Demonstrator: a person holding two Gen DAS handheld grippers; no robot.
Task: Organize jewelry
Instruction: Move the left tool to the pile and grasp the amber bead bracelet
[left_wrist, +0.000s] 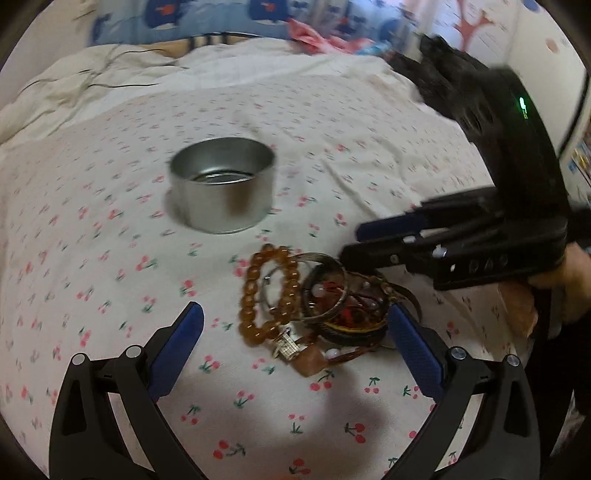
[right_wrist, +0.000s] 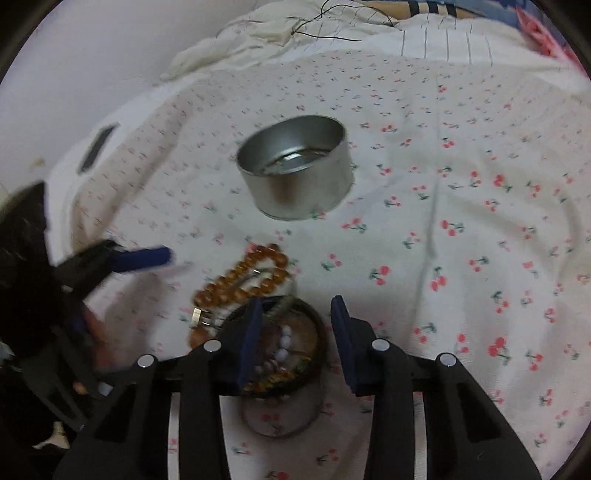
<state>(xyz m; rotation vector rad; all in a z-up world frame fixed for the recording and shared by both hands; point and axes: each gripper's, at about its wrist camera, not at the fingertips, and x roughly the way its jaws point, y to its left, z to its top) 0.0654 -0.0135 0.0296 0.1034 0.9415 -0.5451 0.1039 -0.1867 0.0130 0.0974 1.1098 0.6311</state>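
A pile of jewelry lies on the cherry-print sheet: an amber bead bracelet (left_wrist: 267, 295), dark bangles (left_wrist: 325, 291) and a small silver charm (left_wrist: 288, 345). A round silver tin (left_wrist: 223, 182) stands open behind it, also in the right wrist view (right_wrist: 295, 166). My left gripper (left_wrist: 295, 328) is open wide, its fingers on either side of the pile. My right gripper (right_wrist: 295, 321) is open over the bangles (right_wrist: 295, 350), with the amber bracelet (right_wrist: 251, 277) just ahead-left. The right gripper (left_wrist: 354, 243) comes in from the right in the left wrist view.
The cherry-print sheet (left_wrist: 110, 240) covers the bed. A cream blanket (left_wrist: 74, 85) and patterned pillows lie at the far edge. A thin clear ring (right_wrist: 280, 417) lies under my right gripper. The left gripper (right_wrist: 144, 258) shows blurred at the left.
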